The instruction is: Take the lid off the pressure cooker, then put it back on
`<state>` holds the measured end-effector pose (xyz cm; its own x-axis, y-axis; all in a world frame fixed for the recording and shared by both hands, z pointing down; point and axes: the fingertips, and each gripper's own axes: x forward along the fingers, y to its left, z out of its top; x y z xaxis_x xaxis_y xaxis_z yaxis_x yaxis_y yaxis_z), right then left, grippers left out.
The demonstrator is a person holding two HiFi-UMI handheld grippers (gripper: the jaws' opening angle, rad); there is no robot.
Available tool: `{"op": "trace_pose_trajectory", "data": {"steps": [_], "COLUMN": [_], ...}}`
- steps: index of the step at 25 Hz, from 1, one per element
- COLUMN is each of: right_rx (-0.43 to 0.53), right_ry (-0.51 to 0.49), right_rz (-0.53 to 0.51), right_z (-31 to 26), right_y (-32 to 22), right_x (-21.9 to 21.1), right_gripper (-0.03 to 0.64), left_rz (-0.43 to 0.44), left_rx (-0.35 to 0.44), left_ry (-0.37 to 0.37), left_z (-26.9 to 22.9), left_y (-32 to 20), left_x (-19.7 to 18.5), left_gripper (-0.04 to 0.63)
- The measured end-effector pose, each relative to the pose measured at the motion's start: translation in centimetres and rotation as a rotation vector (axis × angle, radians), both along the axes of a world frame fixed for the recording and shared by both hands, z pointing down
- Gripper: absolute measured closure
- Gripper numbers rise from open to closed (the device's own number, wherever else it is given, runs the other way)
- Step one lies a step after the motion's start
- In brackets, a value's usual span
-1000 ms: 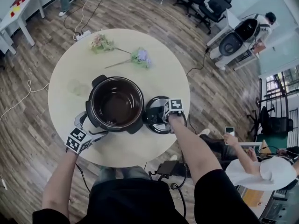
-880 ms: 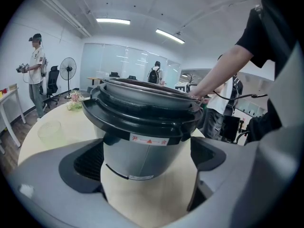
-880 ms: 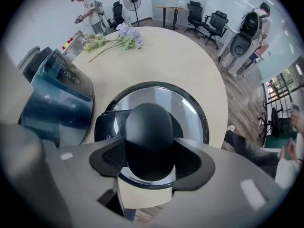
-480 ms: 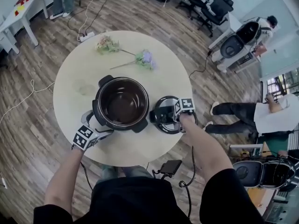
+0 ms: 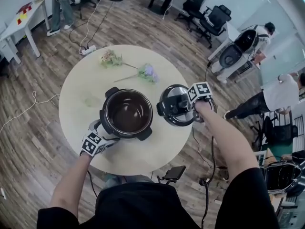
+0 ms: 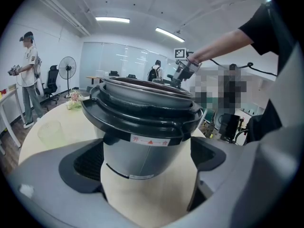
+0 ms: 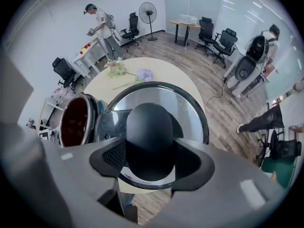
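The open pressure cooker (image 5: 103, 119) stands mid-table, its dark inner pot bare. My left gripper (image 5: 106, 136) is at its near-left side. In the left gripper view the cooker's silver wall (image 6: 142, 151) fills the gap of the left gripper (image 6: 147, 159), and both pads touch it. The round steel lid (image 5: 174, 104) hangs in the air over the table's right edge. My right gripper (image 5: 187, 109) points down onto it. The jaws of the right gripper (image 7: 149, 155) have just been closing and now clamp the lid's black knob (image 7: 149, 125). The cooker (image 7: 76, 120) shows to the lid's left.
The round beige table (image 5: 81, 82) carries two artificial flowers (image 5: 110, 58) (image 5: 147, 72) at its far side and a clear cup (image 6: 50, 132) left of the cooker. Office chairs, a white side table (image 5: 21, 18), floor cables and several people stand around.
The right gripper has risen with the lid, lifting it off the table beside the cooker and a little to the right. The left gripper stayed at the cooker.
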<state>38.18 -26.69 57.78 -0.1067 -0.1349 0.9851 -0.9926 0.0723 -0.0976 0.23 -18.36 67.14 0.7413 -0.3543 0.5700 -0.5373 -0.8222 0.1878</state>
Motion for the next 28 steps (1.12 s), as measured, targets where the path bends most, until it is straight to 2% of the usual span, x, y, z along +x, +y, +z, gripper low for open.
{"op": "trace_pose_trajectory", "data": {"steps": [5,10,16,21,24,28], "right_rx": [0.04,0.055,0.031,0.001,-0.009,-0.024], "right_ry": [-0.048,-0.103,-0.119,-0.079,-0.056,-0.007], "right_rz": [-0.116,-0.289,-0.516,-0.65,-0.643,-0.5], "right_z": [-6.2,-9.8,-8.6,-6.1,-5.1,-4.2], "right_y": [-2.9,-3.8,-2.2,-0.9,-1.3,-2.3], "right_x": [-5.8,-13.8,-23.2,-27.7,-28.9,-29.1], "right_gripper": [0.328,0.328,0.328,0.328,0.327,0.327], "left_rz": [0.001,0.002,-0.001,0.001,0.0,-0.002], "left_rx": [0.0,-0.005,0.001,0.004,0.006,0.008], "left_ry": [0.004,0.001,0.007,0.012,0.014,0.017], "left_z": [-0.4,-0.6,-0.2,0.0,0.0,0.0], "left_y": [-0.1,0.0,0.1,0.2,0.1,0.0], "left_x": [0.0,0.0,0.0,0.3,0.3,0.2], "left_gripper": [0.04,0.037,0.038,0.038,0.037,0.035]}}
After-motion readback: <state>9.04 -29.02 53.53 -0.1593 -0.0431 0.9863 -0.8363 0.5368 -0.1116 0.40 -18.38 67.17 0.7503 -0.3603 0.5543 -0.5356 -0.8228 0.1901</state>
